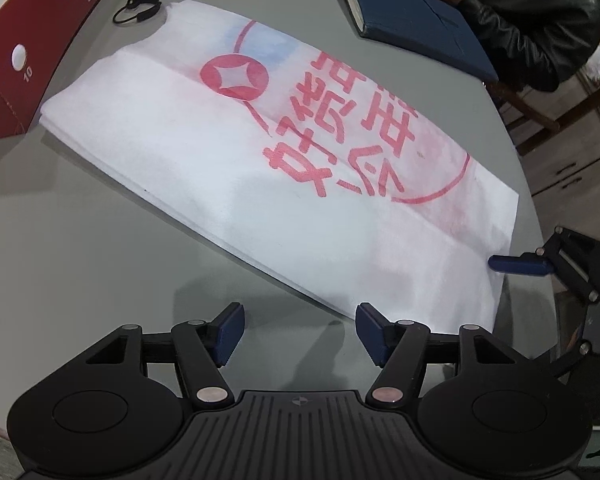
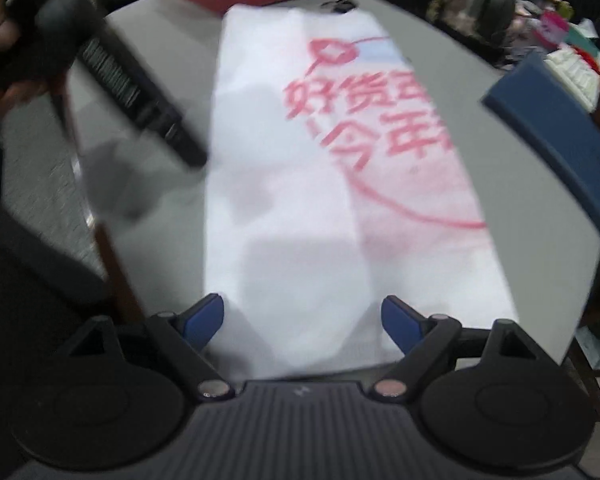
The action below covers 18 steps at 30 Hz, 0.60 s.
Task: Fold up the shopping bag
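A white non-woven shopping bag (image 1: 228,148) with red printed characters lies flat and lengthwise-folded on the grey round table (image 1: 72,232). My left gripper (image 1: 300,332) hovers open just off the bag's long near edge, nothing between its fingers. The right gripper (image 1: 516,264) shows at the right of the left wrist view, its blue finger touching the bag's short end. In the right wrist view the bag (image 2: 300,200) stretches away from me, blurred, and my right gripper (image 2: 302,324) stands open over its near end.
A red box (image 1: 28,40) stands at the table's far left, with a black cord (image 1: 138,8) beside it. A dark blue folder (image 1: 412,24) lies at the far right, and a person in a dark jacket (image 1: 540,12) sits behind it. The table edge (image 1: 540,208) runs close to the bag's right end.
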Available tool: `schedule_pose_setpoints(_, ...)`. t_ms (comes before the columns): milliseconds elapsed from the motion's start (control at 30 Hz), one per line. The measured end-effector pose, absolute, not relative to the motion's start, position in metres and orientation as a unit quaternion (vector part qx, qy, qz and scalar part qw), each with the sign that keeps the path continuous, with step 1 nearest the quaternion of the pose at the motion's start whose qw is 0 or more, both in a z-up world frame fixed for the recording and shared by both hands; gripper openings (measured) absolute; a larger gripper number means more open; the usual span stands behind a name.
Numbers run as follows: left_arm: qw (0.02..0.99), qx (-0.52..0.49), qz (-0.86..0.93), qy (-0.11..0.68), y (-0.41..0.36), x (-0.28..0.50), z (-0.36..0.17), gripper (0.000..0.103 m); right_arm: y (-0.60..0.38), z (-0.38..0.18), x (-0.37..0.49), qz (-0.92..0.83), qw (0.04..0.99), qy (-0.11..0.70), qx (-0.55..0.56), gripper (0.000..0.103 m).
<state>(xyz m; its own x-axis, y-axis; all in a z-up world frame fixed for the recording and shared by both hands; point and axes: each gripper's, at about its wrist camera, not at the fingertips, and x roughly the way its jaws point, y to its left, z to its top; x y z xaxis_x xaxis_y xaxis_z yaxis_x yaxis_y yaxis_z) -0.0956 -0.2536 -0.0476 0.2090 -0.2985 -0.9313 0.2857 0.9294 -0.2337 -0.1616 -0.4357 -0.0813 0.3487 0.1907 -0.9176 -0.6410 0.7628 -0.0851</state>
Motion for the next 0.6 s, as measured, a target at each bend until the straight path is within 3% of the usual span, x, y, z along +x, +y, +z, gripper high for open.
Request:
schedule_pose_setpoints(33,0.778,-0.007,-0.187,0.6,-0.253,-0.096,-0.048,0.063,-0.437,-0.083,-0.165,0.266,0.791,0.504,-0.221,0.083)
schedule_pose_setpoints(67,0.779,-0.008,-0.187,0.599,-0.253,-0.096,-0.048,0.063,-0.439,-0.082,-0.165,0.265,0.793,0.504,-0.215,0.075)
schedule_pose_setpoints(133,0.78,-0.009,-0.185,0.597,-0.253,-0.097,-0.048,0.063,-0.445,-0.078,-0.158,0.258,0.8,0.508,-0.189,0.044)
schedule_pose_setpoints(167,0.781,-0.011,-0.183,0.597,-0.253,-0.097,-0.049,0.063,-0.448,-0.076,-0.155,0.254,0.803,0.51,-0.175,0.013)
schedule_pose_setpoints(200,0.781,-0.013,-0.181,0.597,-0.253,-0.097,-0.049,0.063,-0.451,-0.074,-0.15,0.251,0.803,0.516,-0.16,0.0)
schedule_pose_setpoints(333,0.783,-0.027,-0.175,0.597,-0.251,-0.098,-0.049,0.063,-0.461,-0.069,-0.14,0.249,0.802,0.525,-0.136,0.0)
schedule_pose_setpoints(367,0.784,-0.033,-0.173,0.596,-0.25,-0.098,-0.05,0.063,-0.461,-0.065,-0.141,0.26,0.802,0.521,-0.132,0.006)
schedule_pose_setpoints(433,0.785,-0.043,-0.171,0.594,-0.247,-0.098,-0.05,0.063,-0.46,-0.06,-0.144,0.276,0.801,0.516,-0.128,0.037)
schedule_pose_setpoints(467,0.785,-0.044,-0.171,0.594,-0.247,-0.098,-0.05,0.063,-0.459,-0.061,-0.144,0.276,0.8,0.516,-0.131,0.076)
schedule_pose_setpoints(500,0.784,-0.044,-0.171,0.595,-0.247,-0.098,-0.05,0.063,-0.459,-0.062,-0.144,0.277,0.799,0.516,-0.135,0.09)
schedule_pose_setpoints(533,0.784,-0.044,-0.17,0.595,-0.248,-0.098,-0.05,0.063,-0.458,-0.063,-0.143,0.278,0.798,0.516,-0.138,0.086)
schedule_pose_setpoints(567,0.784,-0.044,-0.171,0.595,-0.248,-0.098,-0.05,0.063,-0.457,-0.064,-0.143,0.278,0.797,0.517,-0.142,0.067)
schedule_pose_setpoints(600,0.784,-0.042,-0.171,0.595,-0.249,-0.097,-0.05,0.064,-0.456,-0.065,-0.143,0.279,0.796,0.517,-0.145,0.038)
